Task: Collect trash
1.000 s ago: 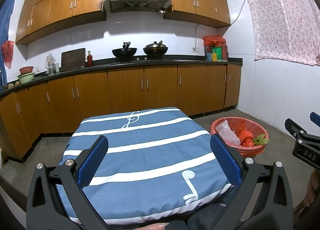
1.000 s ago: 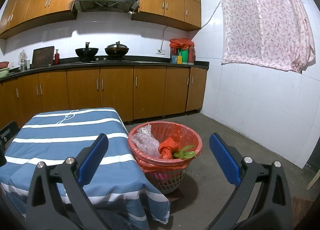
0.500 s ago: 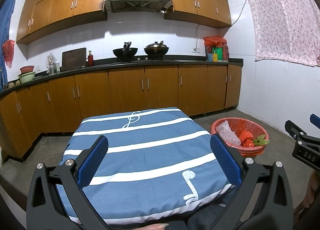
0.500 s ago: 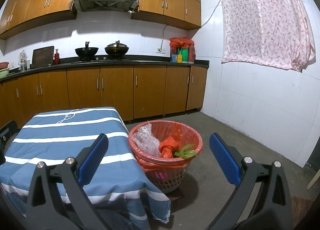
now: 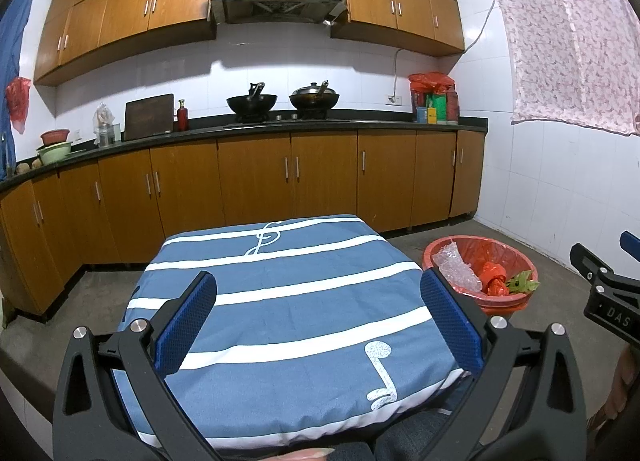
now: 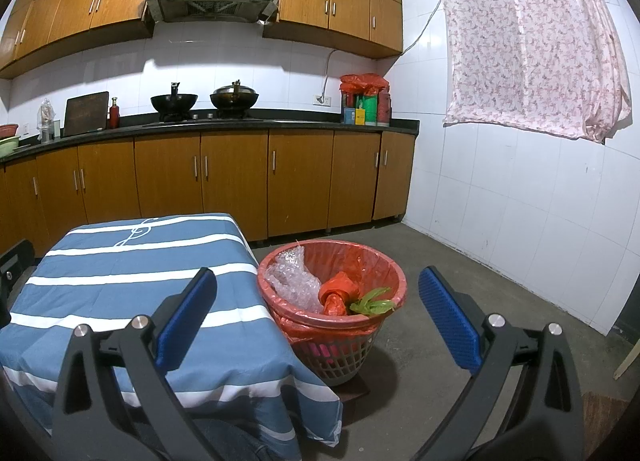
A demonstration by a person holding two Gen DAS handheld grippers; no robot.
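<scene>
Nothing has shifted: both the left gripper (image 5: 318, 319) and right gripper (image 6: 318, 315) stay spread, empty, above the striped cloth table (image 5: 280, 301); crinkled trash (image 6: 334, 291) fills the red-lined basket (image 6: 384, 261) beside its right edge

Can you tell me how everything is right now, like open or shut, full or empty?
left gripper: open, holding nothing
right gripper: open, holding nothing
trash basket: upright on the floor, red liner, partly filled
bubble wrap: inside the basket
tablecloth: spread flat
lower cabinet doors: shut
curtain: hanging
</scene>
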